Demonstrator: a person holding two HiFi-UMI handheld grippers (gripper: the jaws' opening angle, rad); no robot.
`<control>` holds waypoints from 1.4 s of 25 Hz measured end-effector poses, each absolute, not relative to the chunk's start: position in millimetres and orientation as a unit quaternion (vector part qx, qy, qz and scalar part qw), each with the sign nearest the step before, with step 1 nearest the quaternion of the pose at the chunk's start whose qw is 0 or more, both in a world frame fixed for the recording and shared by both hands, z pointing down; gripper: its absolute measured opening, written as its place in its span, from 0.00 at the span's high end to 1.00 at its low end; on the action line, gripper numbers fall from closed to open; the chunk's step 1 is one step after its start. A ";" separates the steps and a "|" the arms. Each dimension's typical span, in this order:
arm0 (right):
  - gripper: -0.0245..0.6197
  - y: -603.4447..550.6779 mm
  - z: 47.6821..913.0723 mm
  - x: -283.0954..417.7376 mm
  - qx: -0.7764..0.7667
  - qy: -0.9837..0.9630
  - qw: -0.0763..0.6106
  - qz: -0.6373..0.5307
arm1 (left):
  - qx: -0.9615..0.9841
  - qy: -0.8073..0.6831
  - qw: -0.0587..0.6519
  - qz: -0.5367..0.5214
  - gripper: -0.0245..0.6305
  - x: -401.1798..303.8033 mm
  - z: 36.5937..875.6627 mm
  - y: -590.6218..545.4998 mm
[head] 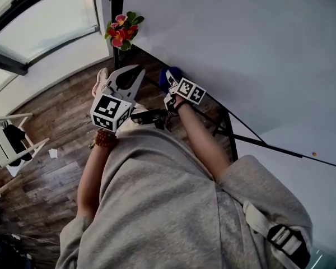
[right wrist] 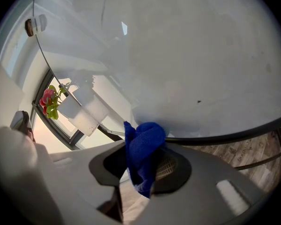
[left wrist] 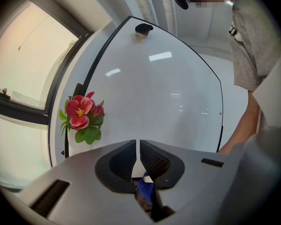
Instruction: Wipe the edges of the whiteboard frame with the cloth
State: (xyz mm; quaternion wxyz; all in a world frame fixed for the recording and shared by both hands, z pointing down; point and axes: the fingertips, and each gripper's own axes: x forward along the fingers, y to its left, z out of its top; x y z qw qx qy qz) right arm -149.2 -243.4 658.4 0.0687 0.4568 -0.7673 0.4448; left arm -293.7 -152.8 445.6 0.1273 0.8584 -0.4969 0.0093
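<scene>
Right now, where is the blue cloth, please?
Right gripper view, centre: the cloth is clamped in the tongs of the right gripper, at the whiteboard frame.

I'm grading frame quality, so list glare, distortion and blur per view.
Head view: even daylight, whiteboard free of glare. Left gripper view: fisheye bows the frame, light reflections on the board, window blown out. Right gripper view: dark vignetted corners, cloth sharp, board hazy.
</scene>
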 end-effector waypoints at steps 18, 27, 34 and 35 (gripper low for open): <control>0.77 -253.5 662.0 -185.2 0.458 -0.749 0.016 0.478 | 0.848 -0.515 0.120 0.027 0.91 -316.7 448.6 -159.8; 0.77 -262.3 659.1 -209.6 0.455 -0.737 -0.005 0.500 | 0.821 -0.552 0.145 0.014 0.91 -363.2 457.9 -163.8; 0.78 -260.7 661.3 -217.7 0.428 -0.745 0.010 0.511 | 0.833 -0.536 0.134 0.020 0.91 -357.8 452.8 -185.8; 0.78 -262.5 661.4 -219.3 0.426 -0.744 0.010 0.514 | 0.836 -0.532 0.136 0.024 0.91 -356.1 454.9 -187.5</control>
